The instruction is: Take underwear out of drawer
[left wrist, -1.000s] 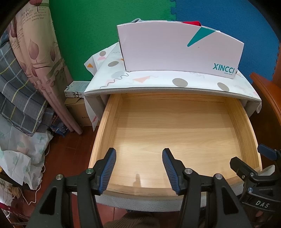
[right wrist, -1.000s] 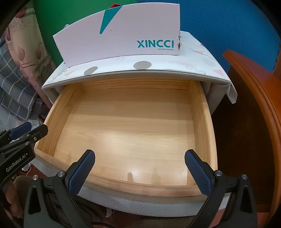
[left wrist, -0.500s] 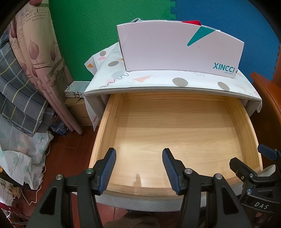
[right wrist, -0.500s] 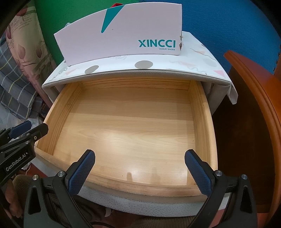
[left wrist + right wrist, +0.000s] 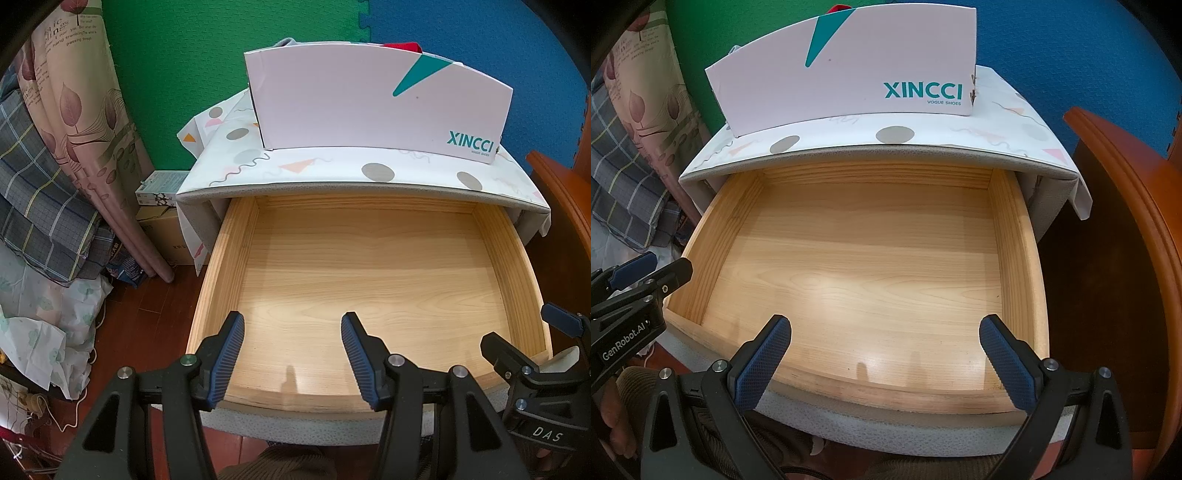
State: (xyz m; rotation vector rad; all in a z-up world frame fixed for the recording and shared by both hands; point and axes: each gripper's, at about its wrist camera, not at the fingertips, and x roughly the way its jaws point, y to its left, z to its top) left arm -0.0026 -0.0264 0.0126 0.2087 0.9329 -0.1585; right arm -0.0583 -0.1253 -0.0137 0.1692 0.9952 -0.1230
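Where foam walls meet, drawer (image 5: pixel 369 280) open.

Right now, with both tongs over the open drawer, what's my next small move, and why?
Probably pull both tongs back: the drawer shows only bare wood, both stand open holding nothing, and red fabric peeks from the shoebox.

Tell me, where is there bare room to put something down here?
The drawer floor is bare wood between all four walls. On the cabinet top, only a strip in front of the shoe box is free. The floor left of the cabinet is crowded with boxes and fabric.
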